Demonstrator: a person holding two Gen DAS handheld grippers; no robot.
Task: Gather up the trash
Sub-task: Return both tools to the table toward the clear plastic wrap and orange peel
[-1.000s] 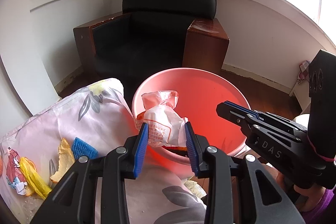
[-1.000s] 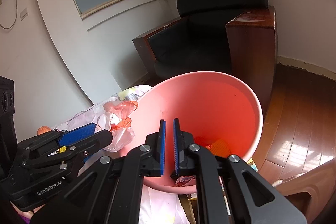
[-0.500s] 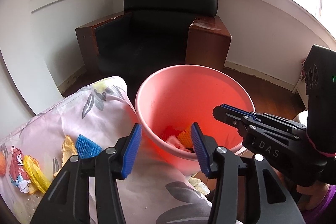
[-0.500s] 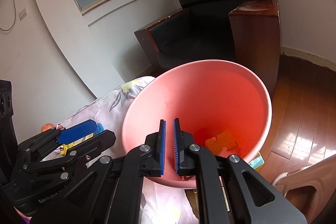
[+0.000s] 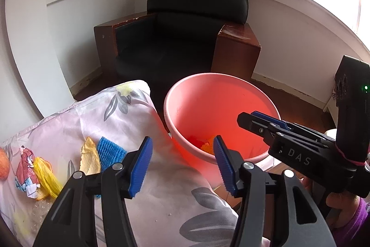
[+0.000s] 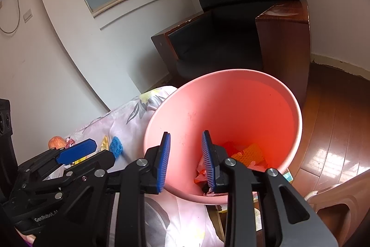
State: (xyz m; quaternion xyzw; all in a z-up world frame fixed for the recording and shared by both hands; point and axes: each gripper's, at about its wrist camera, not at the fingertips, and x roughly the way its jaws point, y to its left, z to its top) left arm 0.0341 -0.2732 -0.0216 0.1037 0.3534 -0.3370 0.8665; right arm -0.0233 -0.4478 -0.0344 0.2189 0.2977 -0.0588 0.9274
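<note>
Left tongs [image 5: 182,166] released, spread wide, empty, above the floral-covered surface [image 5: 69,126] beside the pink bin [image 5: 222,94]. Right tongs [image 6: 185,160] parted, empty, at the bin's near rim. Trash [image 6: 247,154] lies in the bin; blue mesh [image 5: 108,151], peel [image 5: 89,156] and wrappers [image 5: 25,168] lie on the surface.
</note>
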